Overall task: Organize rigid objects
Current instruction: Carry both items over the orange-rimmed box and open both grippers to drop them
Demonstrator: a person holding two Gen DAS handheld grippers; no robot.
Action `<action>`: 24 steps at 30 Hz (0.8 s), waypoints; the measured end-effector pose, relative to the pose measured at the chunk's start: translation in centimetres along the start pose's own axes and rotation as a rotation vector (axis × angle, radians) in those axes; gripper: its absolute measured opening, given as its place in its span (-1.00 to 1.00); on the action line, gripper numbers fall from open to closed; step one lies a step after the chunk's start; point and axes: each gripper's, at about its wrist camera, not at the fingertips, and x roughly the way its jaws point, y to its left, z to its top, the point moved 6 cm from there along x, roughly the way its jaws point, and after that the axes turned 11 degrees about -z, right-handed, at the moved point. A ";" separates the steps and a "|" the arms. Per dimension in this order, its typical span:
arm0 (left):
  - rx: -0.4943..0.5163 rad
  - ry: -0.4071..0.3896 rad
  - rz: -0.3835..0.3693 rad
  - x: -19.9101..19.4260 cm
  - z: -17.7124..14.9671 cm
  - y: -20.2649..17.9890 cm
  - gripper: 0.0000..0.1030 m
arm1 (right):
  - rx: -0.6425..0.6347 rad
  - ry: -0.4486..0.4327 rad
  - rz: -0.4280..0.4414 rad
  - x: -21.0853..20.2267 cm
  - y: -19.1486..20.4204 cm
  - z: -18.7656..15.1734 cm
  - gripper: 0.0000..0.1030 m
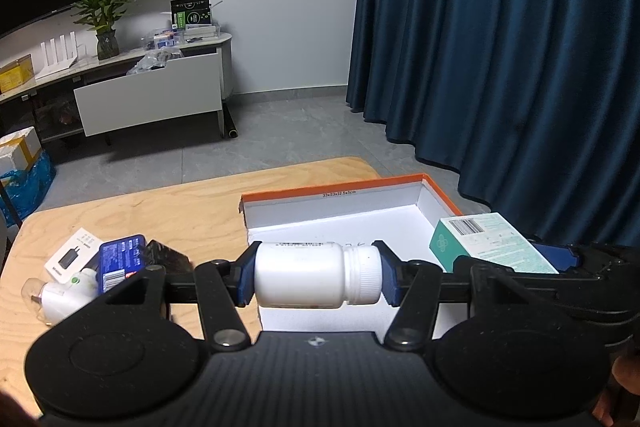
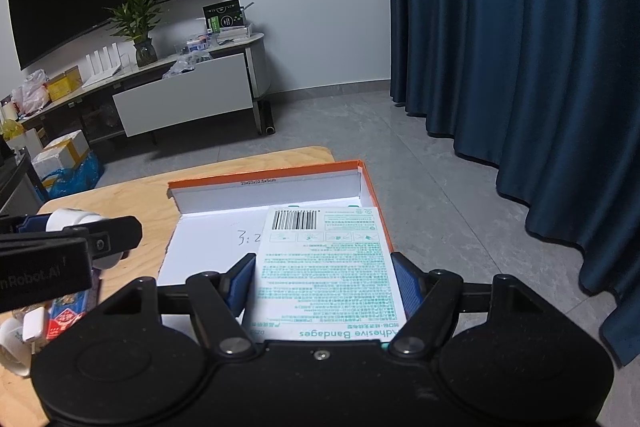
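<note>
Blue pads of the left gripper (image 1: 318, 277) clamp a white plastic bottle (image 1: 316, 275) end to end, base against the left pad and ribbed cap against the right; the bottle lies level at centre frame, above the near left part of the orange-edged cardboard box (image 1: 340, 189). In the right wrist view, the right gripper (image 2: 324, 287) has its jaws set wide and closed on the two long sides of a teal-printed adhesive bandage box (image 2: 324, 263), barcode end pointing away, held over the right part of the same orange-edged box, whose white floor bears handwritten marks. The box sits on a light plywood table (image 1: 168, 211). At lower left of the left wrist view, on the table, lie a white charger carton (image 1: 72, 253), a blue packet (image 1: 122, 261), a dark object (image 1: 168, 259) and a white plug adapter (image 1: 64, 297), close together. Beyond: grey tiled floor (image 1: 288, 131), a blue curtain (image 1: 500, 47) at right, a potted plant (image 1: 103, 15) on a low cabinet (image 1: 152, 95) at upper left.
</note>
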 end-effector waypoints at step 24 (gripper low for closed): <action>-0.064 0.064 0.014 7.6 1.9 3.0 0.13 | -0.041 0.068 -0.009 9.2 2.1 4.2 0.63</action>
